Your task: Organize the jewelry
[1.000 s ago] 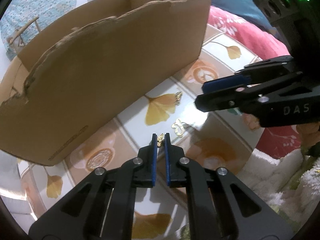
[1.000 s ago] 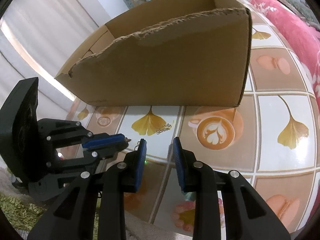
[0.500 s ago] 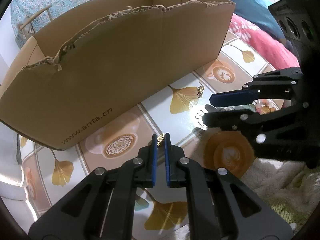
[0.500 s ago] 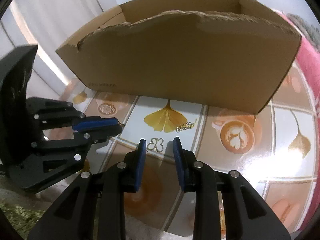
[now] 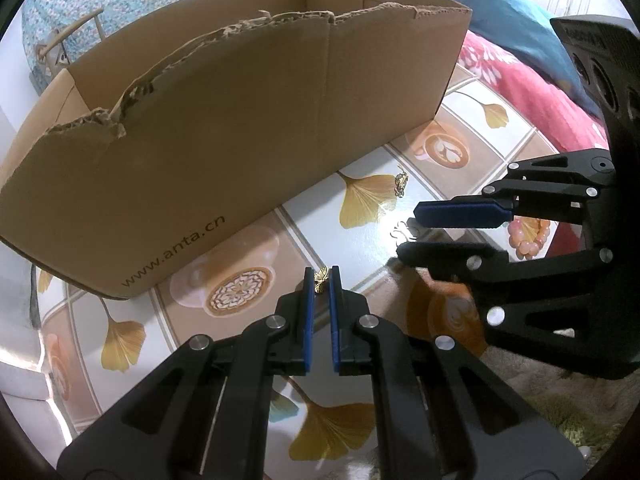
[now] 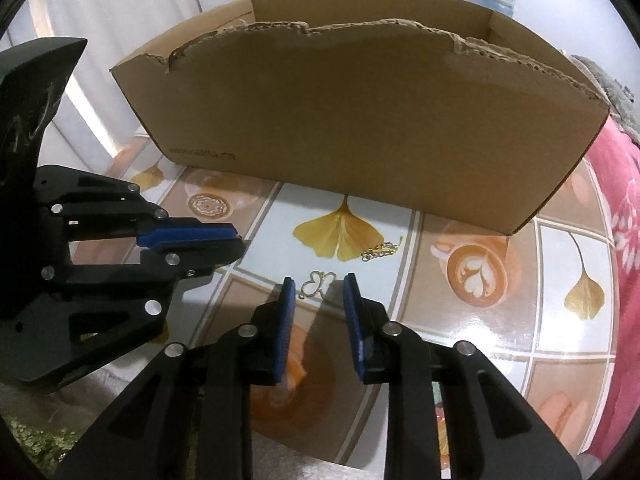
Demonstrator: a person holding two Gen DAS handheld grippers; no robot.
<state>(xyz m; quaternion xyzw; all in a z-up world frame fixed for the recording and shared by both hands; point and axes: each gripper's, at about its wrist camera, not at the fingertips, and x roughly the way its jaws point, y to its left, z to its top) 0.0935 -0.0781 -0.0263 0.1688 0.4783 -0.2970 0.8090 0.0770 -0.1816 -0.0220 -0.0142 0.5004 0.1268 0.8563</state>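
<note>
Gold glints at the tip of the left gripper (image 5: 321, 276): a tiny butterfly charm (image 5: 320, 275) is pinched between its blue pads (image 5: 307, 312), jaws drawn narrow around it, held up above the tablecloth (image 5: 256, 240) with its ginkgo leaves and latte cups. And there's the right gripper (image 6: 319, 292), low over the cloth with jaws standing wide apart, nothing between them but air, and just past its fingertips lies a gold open-wire butterfly pendant (image 6: 317, 283), flat on the pale tile. From the left wrist view that same pendant (image 5: 402, 231) sits right by the right gripper's tips (image 5: 408, 232). A little further on, a short gold chain piece (image 6: 380, 249) rests at the edge of a printed ginkgo leaf (image 6: 340, 234), near the foot of the box. A pink bead bracelet (image 5: 528, 236) shows behind the right gripper's fingers, partly hidden. Behind everything stands the big cardboard box (image 5: 240, 140), top edge torn ragged, open at the top, "www.anta.cn" printed low on its near wall. A red floral blanket (image 6: 616, 240) lies off to the right.
</note>
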